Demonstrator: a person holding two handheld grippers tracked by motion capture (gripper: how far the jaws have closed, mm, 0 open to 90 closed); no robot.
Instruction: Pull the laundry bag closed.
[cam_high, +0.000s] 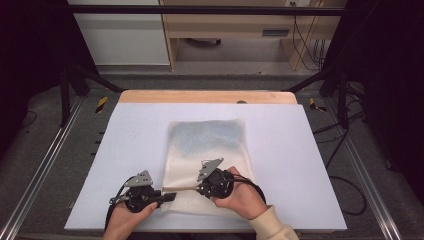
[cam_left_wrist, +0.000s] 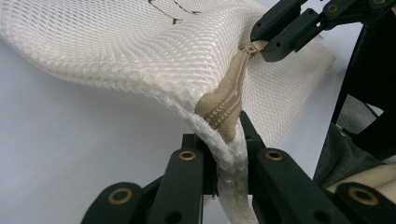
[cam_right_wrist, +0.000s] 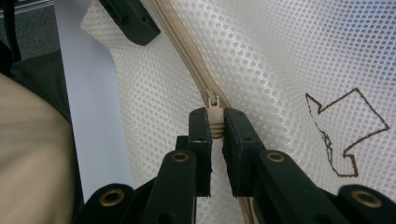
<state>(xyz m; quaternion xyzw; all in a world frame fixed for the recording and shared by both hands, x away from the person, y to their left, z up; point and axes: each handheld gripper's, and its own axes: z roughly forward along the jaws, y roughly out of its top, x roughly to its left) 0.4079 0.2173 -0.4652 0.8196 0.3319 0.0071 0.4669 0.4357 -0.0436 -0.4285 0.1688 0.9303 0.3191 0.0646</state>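
Here's a white mesh bag (cam_high: 207, 150) lying flat near the middle of the table (cam_high: 125, 150), its near end reaching toward the table's front edge, where both hands are at work. The left tongs (cam_high: 170, 196) sit at the bag's near left corner, and in the left gripper view (cam_left_wrist: 223, 149) the jaws are clamped tight on the thick sewn edge of the bag, right where the tan zipper (cam_left_wrist: 229, 100) ends. That corner is lifted off the table, the mesh bulging up around the grip.

Over to the right tongs (cam_high: 196, 188), just beside the left ones, pointing across toward them along the bag's near edge. In the right gripper view (cam_right_wrist: 215, 128) the jaws are pinched shut on the little tan zipper pull (cam_right_wrist: 215, 122), with the zipper running away up the mesh toward the jaw of the other tongs at the top of that view. In the left gripper view the right tongs' jaws have that same pull (cam_left_wrist: 247, 48) nipped at their tip.

A brown outline drawing (cam_right_wrist: 343, 133) is printed on the mesh, to the right of the zipper in the right gripper view. Something bluish shows through the mesh at the bag's far end.
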